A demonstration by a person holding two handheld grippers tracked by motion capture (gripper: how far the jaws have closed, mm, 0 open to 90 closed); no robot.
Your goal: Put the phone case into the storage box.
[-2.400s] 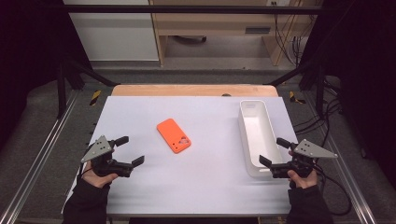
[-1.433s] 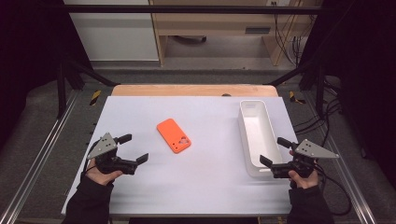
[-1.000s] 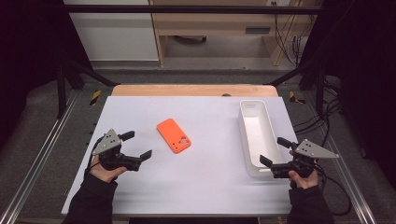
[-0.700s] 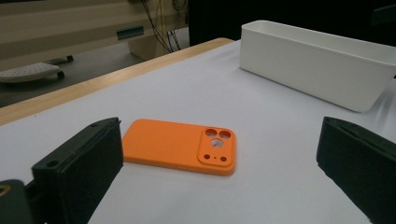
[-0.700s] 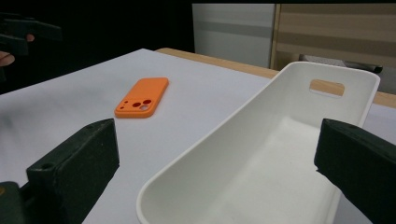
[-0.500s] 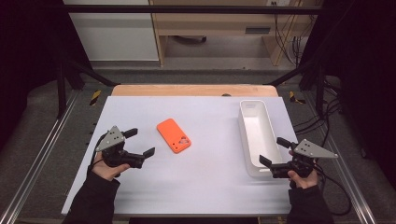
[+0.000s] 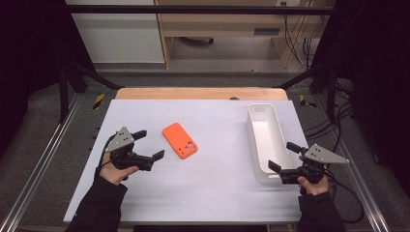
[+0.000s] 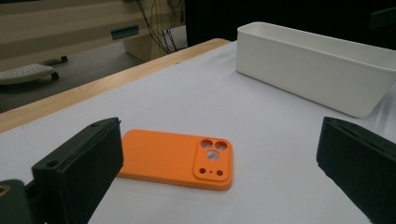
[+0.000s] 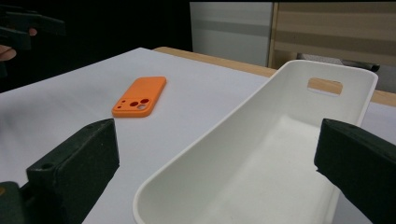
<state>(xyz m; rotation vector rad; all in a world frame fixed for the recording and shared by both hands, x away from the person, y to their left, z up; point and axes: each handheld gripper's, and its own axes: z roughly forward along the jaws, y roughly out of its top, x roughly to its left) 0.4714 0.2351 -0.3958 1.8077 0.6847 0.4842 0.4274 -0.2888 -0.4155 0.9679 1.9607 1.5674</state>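
Note:
An orange phone case (image 7: 180,140) lies flat on the white table (image 7: 212,193), its camera cutout toward the near right. My left gripper (image 7: 149,144) stands open just left of the case, jaws pointing at it; the case (image 8: 180,158) lies close ahead between those jaws, nothing held. A long white bin (image 7: 268,142) sits empty at the right. My right gripper (image 7: 282,157) is open at the bin's near end, jaws either side of that end. In the right gripper view the bin (image 9: 261,154) fills the front and the case (image 9: 139,96) lies farther off.
A wooden strip (image 7: 200,93) runs along the table's far edge. Metal rails (image 7: 43,159) flank the table on both sides. Cables (image 7: 345,121) trail on the floor at the right. Bare table surface lies between the case and the bin.
My left gripper has moved right and forward across the table toward the orange case, staying open. The right gripper, the case and the bin have not moved.

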